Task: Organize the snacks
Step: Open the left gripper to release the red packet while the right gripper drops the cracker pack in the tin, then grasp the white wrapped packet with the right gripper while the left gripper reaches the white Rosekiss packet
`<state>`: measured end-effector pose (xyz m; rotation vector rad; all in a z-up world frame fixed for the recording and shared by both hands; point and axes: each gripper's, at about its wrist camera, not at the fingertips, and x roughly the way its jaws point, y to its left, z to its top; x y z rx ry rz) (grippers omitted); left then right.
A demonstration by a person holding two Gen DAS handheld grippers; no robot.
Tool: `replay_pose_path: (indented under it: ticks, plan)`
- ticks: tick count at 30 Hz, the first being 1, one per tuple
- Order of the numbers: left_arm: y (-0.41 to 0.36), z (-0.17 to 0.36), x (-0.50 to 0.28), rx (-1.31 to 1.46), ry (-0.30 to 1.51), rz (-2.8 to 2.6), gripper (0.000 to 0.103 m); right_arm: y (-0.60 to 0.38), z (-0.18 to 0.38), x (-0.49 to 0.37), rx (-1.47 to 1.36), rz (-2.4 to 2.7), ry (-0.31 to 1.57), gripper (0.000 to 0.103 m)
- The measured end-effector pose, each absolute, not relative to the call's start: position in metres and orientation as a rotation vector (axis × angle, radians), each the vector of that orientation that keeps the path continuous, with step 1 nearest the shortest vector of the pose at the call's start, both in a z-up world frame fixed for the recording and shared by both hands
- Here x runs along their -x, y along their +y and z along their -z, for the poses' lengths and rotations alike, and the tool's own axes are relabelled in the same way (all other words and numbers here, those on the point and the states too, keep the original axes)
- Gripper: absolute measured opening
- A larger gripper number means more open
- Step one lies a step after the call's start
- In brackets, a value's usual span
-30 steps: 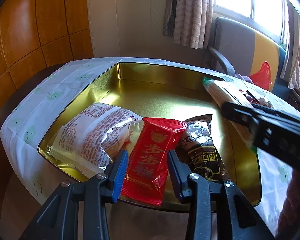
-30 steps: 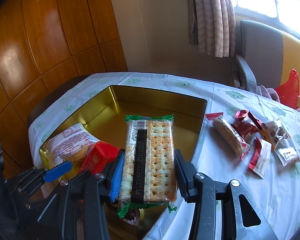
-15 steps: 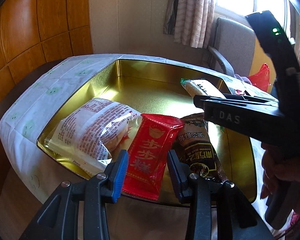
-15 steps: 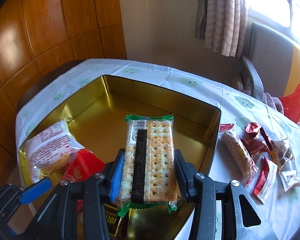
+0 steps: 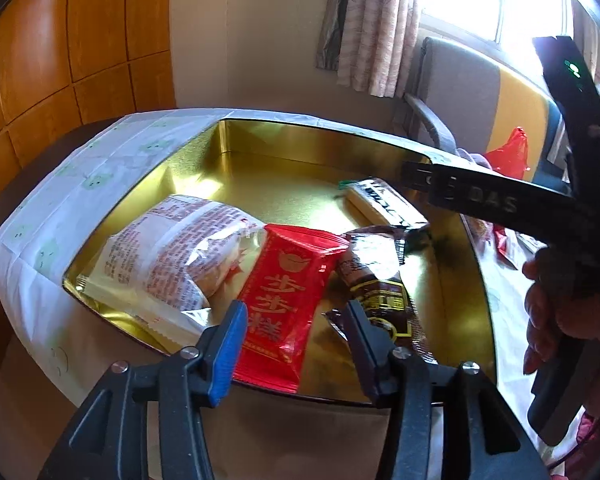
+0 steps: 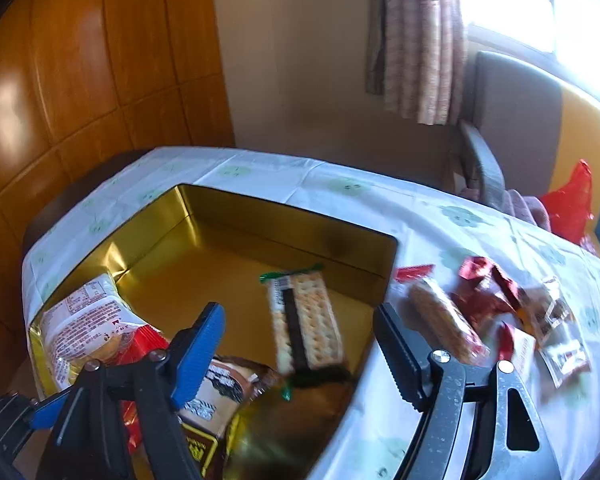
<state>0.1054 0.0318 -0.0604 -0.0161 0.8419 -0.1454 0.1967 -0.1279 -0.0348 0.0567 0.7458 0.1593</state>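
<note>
Hovering over the gold tin [image 6: 284, 216], your right gripper [image 6: 300, 336] gapes with nothing in it; the cracker pack [image 6: 306, 320] lies in the tin. Your left gripper [image 5: 296, 332] is also spread and holds nothing, near the red packet [image 5: 290, 300]. Only its view shows "DAS" on your right gripper. Only the right view shows loose snacks [image 6: 496, 312] on the tablecloth [image 6: 380, 196].

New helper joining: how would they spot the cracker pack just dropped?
Find the gold metal tin on the white tablecloth. Inside, near its right wall, is the clear cracker pack: green-edged, black-striped, pale dotted crackers showing, unlike the red and brown packets.
</note>
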Motion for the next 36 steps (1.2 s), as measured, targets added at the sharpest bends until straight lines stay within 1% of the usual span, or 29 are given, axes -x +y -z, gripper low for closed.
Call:
replay_pose_path:
  ticks: [11,22,25,31,36]
  plan:
    - [0.011,0.058,-0.094,-0.019,0.837,0.234,0.053,-0.177,0.041,-0.156,-0.210,-0.122,0.761,0.080]
    - [-0.031,0.048,-0.068,-0.065,0.804,0.355,0.052,-0.261,0.078,-0.093,-0.307,0.028,0.820,0.081]
    - [-0.044,0.046,-0.063,-0.125,0.786,0.291,0.052,-0.290,0.082,-0.085,-0.343,0.096,0.816,0.081]
    - [-0.053,0.038,-0.060,-0.097,0.782,0.304,0.052,-0.356,0.074,-0.107,-0.503,0.262,0.782,0.081]
    - [-0.066,0.031,-0.055,-0.136,0.776,0.336,0.052,-0.392,0.076,-0.158,-0.613,0.411,0.806,0.081]
